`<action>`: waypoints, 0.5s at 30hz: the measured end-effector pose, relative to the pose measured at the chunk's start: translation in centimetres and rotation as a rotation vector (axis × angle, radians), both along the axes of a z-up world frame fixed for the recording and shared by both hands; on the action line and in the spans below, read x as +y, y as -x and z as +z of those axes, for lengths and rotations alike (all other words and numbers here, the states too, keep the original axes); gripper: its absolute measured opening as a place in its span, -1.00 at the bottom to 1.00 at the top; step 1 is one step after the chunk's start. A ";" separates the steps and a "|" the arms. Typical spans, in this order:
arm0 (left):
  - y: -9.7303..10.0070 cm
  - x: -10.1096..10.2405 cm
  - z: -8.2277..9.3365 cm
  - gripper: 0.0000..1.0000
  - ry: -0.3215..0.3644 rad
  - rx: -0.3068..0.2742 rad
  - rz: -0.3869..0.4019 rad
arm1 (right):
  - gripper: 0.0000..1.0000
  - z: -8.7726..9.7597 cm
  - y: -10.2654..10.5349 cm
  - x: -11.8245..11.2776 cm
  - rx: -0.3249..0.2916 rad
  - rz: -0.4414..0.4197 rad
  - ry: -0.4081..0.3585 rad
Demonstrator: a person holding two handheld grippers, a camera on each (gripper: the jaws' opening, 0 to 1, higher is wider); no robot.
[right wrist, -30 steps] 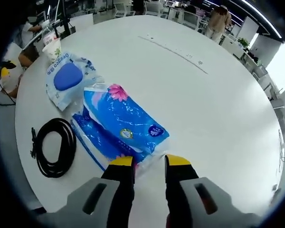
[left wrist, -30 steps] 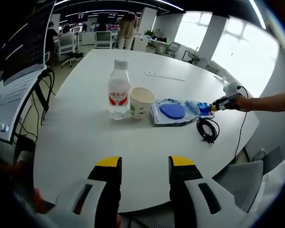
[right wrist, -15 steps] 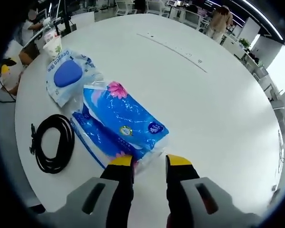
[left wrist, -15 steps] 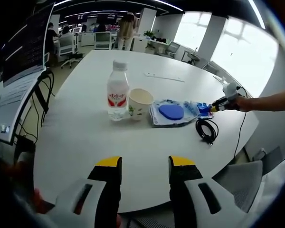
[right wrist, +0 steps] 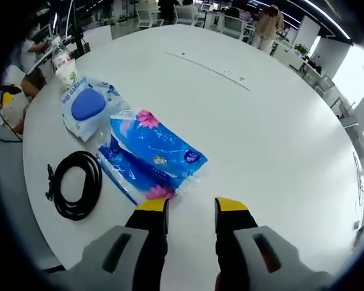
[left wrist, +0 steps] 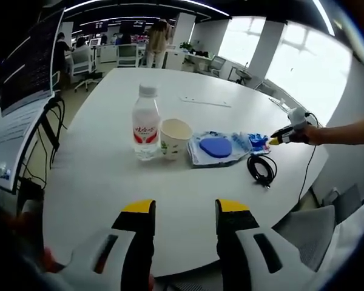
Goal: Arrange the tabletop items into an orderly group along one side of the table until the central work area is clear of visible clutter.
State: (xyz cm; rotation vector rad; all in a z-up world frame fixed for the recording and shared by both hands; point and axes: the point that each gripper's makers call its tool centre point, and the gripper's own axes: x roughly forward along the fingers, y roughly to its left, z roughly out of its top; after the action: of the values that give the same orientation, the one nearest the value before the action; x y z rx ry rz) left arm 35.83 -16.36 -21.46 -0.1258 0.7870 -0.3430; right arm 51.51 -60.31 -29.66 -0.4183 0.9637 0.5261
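Both claws stood apart: the right claw just short of the blue tissue pack, the left claw over the white worktop.

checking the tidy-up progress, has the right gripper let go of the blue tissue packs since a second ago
Yes. The right gripper has backed off; its jaws now stand open, clear of the blue tissue packs, which keep their place beside the black cable coil.

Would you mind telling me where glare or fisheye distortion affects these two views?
Left gripper view: the windows are blown out white, and the table edge bows strongly. Right gripper view: the table top carries a soft sheen, the blue tissue pack stays sharp with small highlights, and far desks curve and blur towards the edge.
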 end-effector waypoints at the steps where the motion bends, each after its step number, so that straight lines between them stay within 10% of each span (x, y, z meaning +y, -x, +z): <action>1: -0.1 0.0 0.0 -0.23 0.001 -0.003 -0.001 | -0.42 0.2 0.1 0.1 -0.006 -0.002 -0.006; 15: -1.3 -0.7 0.6 -0.19 0.010 -0.037 -0.045 | -0.26 3.6 2.4 2.5 -0.090 -0.006 -0.155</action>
State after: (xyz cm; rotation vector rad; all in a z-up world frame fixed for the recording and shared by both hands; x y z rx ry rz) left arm 37.09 -17.03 -20.89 -0.1107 0.7526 -0.3909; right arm 49.15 -57.76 -26.05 -0.2971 0.8315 0.5675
